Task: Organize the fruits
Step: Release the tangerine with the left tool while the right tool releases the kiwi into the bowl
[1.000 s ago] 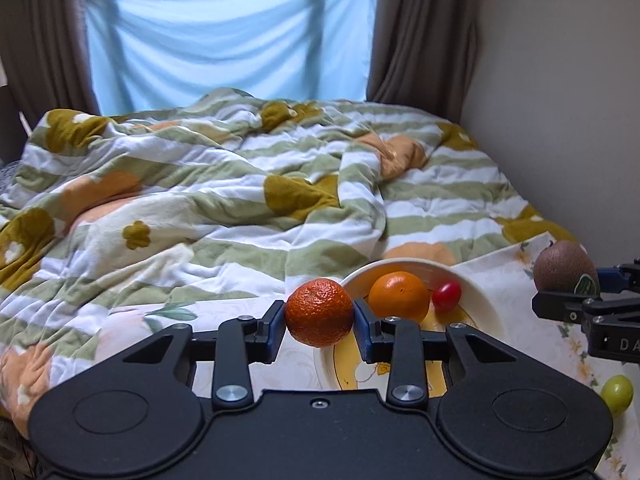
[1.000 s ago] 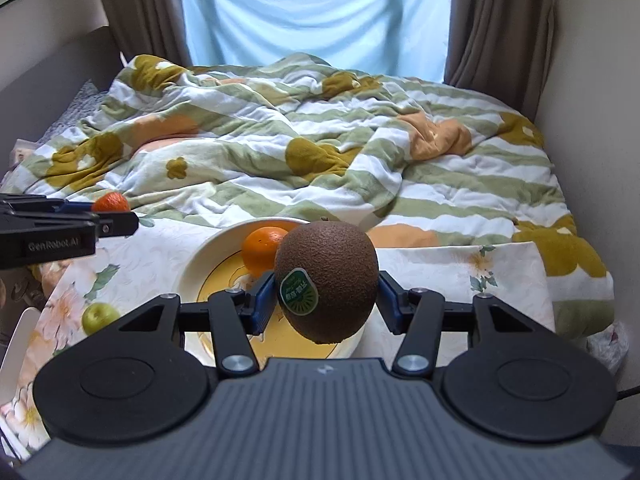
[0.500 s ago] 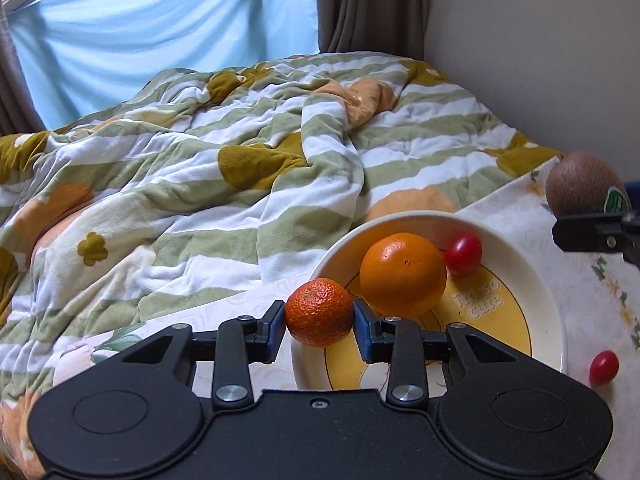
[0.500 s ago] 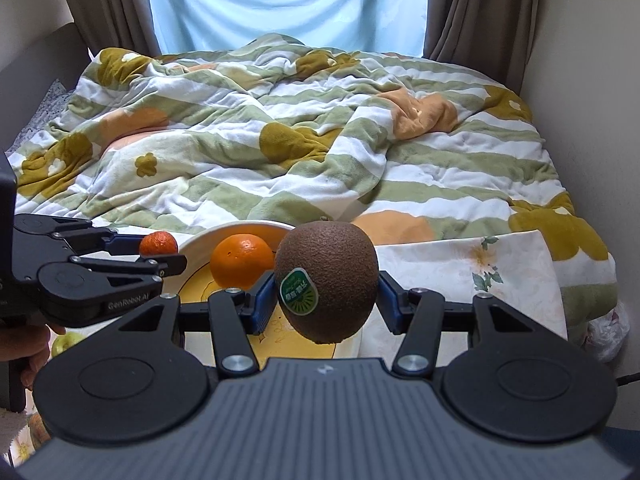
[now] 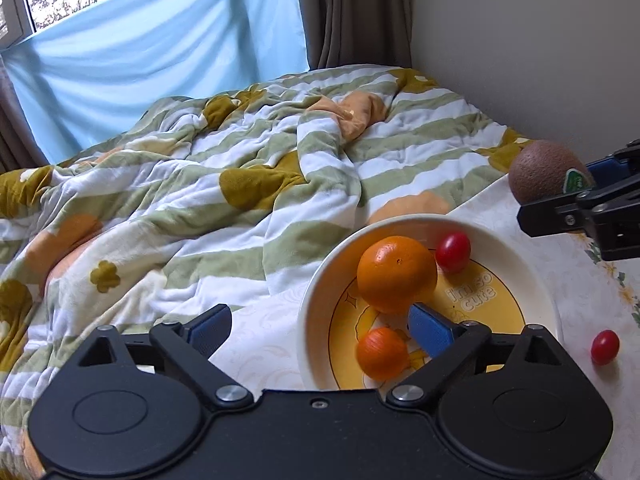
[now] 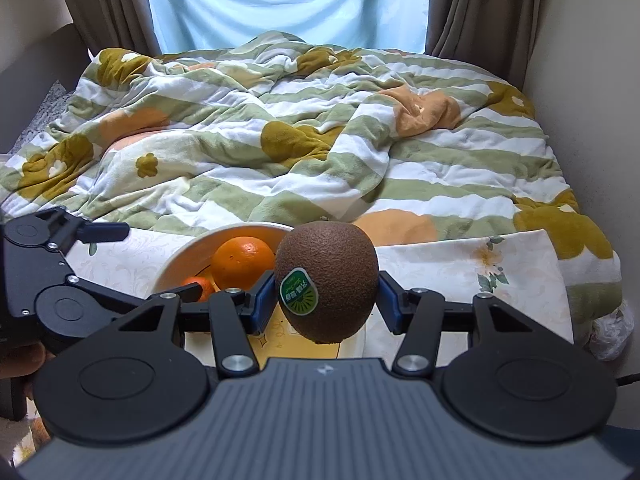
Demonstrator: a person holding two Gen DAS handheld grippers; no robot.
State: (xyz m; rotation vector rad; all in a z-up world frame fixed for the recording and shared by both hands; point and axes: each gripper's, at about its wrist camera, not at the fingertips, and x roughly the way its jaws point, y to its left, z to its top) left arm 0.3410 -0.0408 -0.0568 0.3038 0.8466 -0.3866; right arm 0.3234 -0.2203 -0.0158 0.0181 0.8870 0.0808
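Altogether two oranges (image 5: pixel 396 274) in bowl (image 5: pixel 536 280), left hand-held gripper (image 5: pixel 320 330) spread wide, empty; right hand-held gripper (image 6: pixel 326 300) clamping one kiwi (image 6: pixel 326 280).

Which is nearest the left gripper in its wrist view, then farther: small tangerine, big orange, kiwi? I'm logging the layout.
From the left gripper:
1. Small tangerine, in the bowl by the right fingertip.
2. Big orange, just beyond, mid-bowl.
3. Kiwi, far right, in the right gripper.

Orange (image 5: pixel 396 274), mandarin (image 5: pixel 382 353) and tomato (image 5: pixel 453 251) crowd the plate's (image 5: pixel 532 280) near-left side.
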